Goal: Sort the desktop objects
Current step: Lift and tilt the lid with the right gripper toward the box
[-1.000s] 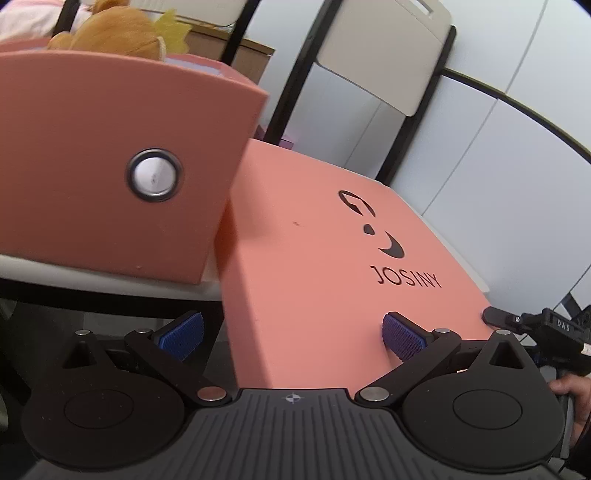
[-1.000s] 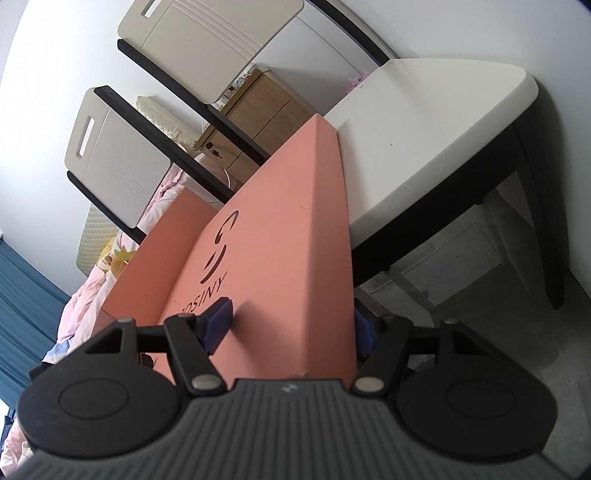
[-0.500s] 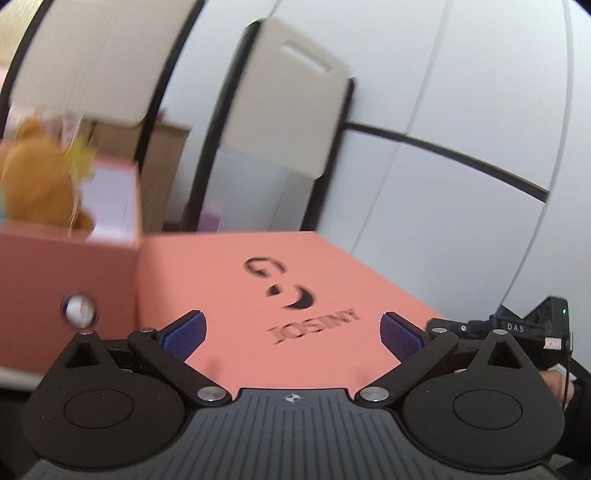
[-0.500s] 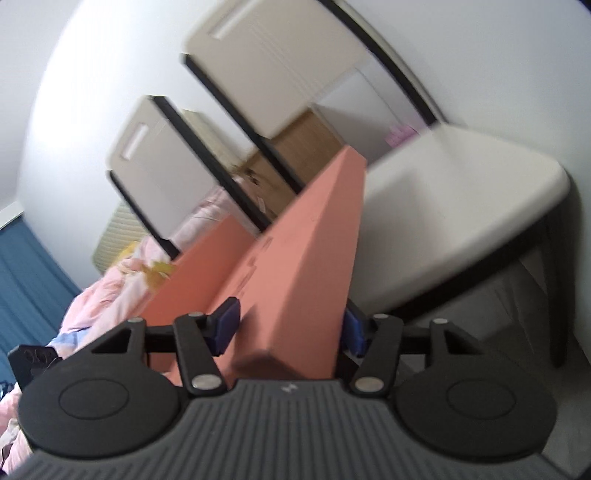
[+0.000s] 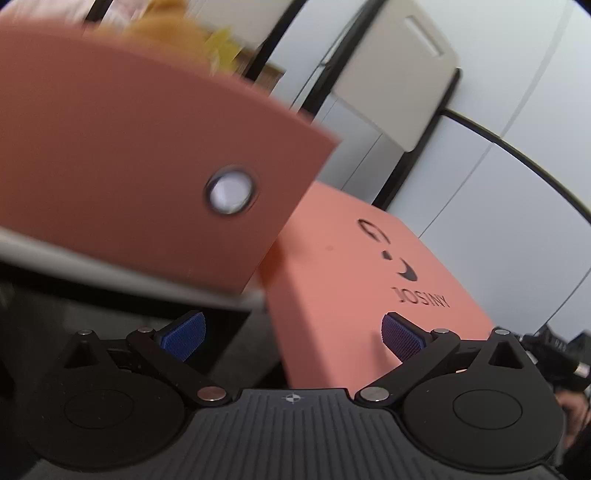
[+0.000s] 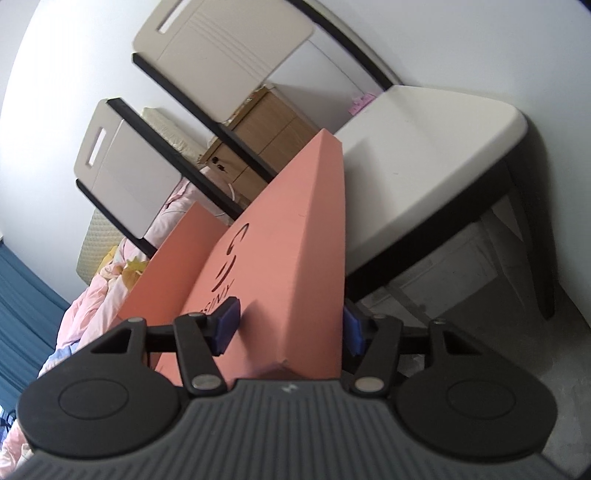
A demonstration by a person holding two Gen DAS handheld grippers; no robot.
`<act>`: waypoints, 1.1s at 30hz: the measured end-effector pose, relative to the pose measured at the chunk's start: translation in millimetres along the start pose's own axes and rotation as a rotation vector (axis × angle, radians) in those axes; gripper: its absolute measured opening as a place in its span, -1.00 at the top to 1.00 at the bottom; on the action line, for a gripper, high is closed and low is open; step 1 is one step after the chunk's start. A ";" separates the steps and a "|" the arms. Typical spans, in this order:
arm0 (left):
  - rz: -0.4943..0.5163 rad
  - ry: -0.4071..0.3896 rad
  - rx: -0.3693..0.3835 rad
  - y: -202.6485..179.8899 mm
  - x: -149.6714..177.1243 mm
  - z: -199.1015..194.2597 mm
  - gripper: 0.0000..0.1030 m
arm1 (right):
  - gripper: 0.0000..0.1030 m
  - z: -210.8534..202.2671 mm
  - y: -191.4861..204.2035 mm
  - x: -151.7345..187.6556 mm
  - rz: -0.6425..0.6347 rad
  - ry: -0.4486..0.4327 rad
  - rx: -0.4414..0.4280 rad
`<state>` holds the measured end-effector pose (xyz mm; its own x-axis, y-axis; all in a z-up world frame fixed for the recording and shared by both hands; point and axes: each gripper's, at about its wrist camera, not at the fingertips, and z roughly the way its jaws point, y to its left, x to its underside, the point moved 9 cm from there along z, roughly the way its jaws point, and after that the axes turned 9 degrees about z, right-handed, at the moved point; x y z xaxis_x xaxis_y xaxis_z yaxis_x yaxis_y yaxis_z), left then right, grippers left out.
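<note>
The salmon-pink box lid [image 6: 295, 266] is seen as a flat, shallow cardboard piece with a matte, smooth surface, sharp folded edges and a black printed logo with the word JOSINY on its top face. It is gripped on edge by the right tongs [image 6: 291, 328]: one blue ribbed pad [image 6: 226, 325] is pressed against the printed face, the other against the underside, and the lid is held tilted beside a cream chair seat [image 6: 424, 177] with black legs.

In the left wrist view the same lid [image 5: 369, 288] is seen lying between the wide-spread pads of the left tongs [image 5: 293, 334]; the jaws are opening, and neither pad can be said to press on the cardboard. The right-hand blue pad [image 5: 402, 339] sits over the lid's near edge, the left one well clear of it.

Beside the lid stands the matching salmon-pink box [image 5: 140, 155], blurred, with a round metal-rimmed eyelet [image 5: 231, 194] in its side wall. A tan plush toy [image 5: 166, 22] and something yellow are seen above its rim. The box rests on a pale surface [image 5: 110, 273], the kind of which cannot be told.
</note>
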<state>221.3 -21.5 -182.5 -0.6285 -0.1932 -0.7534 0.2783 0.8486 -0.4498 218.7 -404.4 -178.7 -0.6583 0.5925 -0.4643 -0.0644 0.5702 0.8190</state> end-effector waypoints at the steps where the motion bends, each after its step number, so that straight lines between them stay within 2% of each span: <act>1: -0.036 0.022 0.044 -0.8 4.7 5.0 -0.99 | -0.14 0.3 -4.1 0.0 0.009 0.004 0.001; 4: -0.145 0.078 0.184 -6.9 17.5 18.7 -0.99 | -0.15 1.4 -16.0 0.3 0.037 0.017 0.002; 6: -0.188 0.085 0.256 -17.6 22.1 24.6 -0.98 | -0.15 2.4 -19.5 2.0 0.041 0.024 -0.002; 8: -0.181 0.063 0.299 -27.6 17.2 23.7 -0.97 | -0.15 1.8 -19.5 2.7 0.034 0.023 -0.006; 10: -0.146 0.030 0.310 -37.0 8.1 18.1 -0.97 | -0.15 -1.3 -15.3 2.1 0.020 0.013 -0.018; 14: -0.023 -0.014 0.282 -57.5 -9.8 3.2 -0.97 | -0.16 -13.4 2.0 -4.1 -0.010 -0.036 -0.075; 21: 0.085 -0.091 0.315 -88.4 -34.2 -24.6 -0.97 | -0.17 -43.0 32.7 -21.5 -0.010 -0.135 -0.140; 25: 0.101 -0.126 0.316 -95.2 -44.8 -35.7 -0.97 | -0.17 -52.4 50.6 -23.8 -0.035 -0.166 -0.164; 33: 0.137 -0.207 0.294 -107.4 -94.5 -70.0 -0.97 | -0.17 -57.8 96.3 -34.4 -0.040 -0.220 -0.228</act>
<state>200.0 -59.9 -29.4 -0.4193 -0.2090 -0.8835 0.5647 0.7019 -0.4341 191.8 -402.8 -64.3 -0.4751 0.6956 -0.5389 -0.2698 0.4678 0.8417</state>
